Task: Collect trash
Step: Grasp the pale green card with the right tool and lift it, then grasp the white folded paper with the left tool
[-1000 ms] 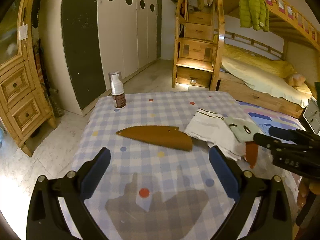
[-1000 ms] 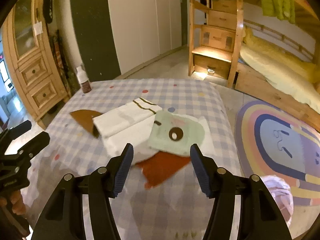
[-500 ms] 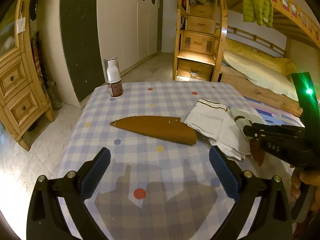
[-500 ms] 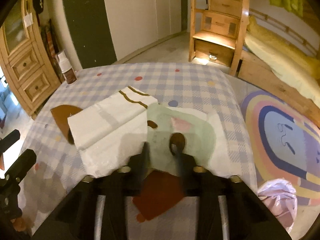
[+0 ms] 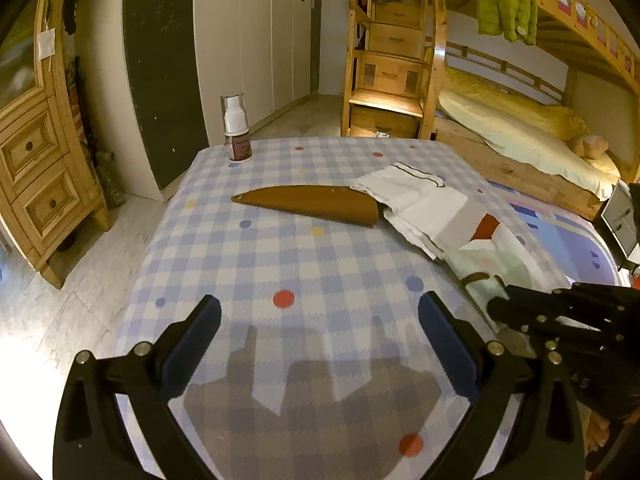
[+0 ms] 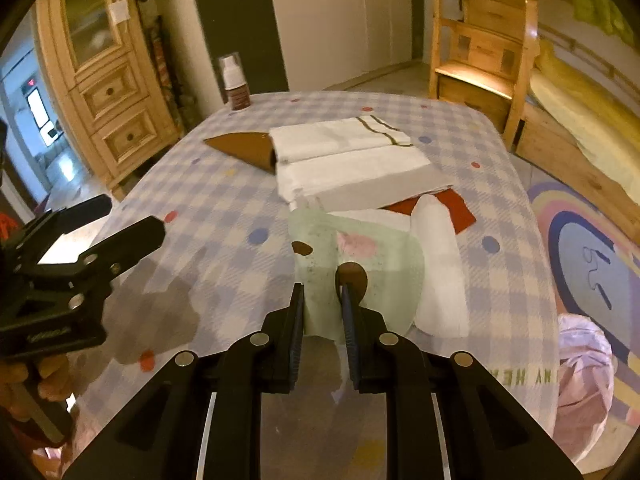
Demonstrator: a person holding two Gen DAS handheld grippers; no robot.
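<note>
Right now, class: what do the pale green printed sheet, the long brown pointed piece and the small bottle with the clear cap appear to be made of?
Pale green printed sheet: thin paper or napkin, matte; it buckles between the right gripper fingers. Long brown pointed piece: probably stiff card or leather, flat and matte. Small bottle with the clear cap: likely plastic, glossy, see-through cap.

Bedroom: white wardrobe, pine cabinet, wooden bunk bed with drawer steps, pale tiled floor, rainbow rug.

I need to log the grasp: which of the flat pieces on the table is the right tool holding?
The pale green sheet with brown spots: the right tool has just closed on its near edge. The white folded sheets, brown pointed piece and red piece lie untouched.
</note>
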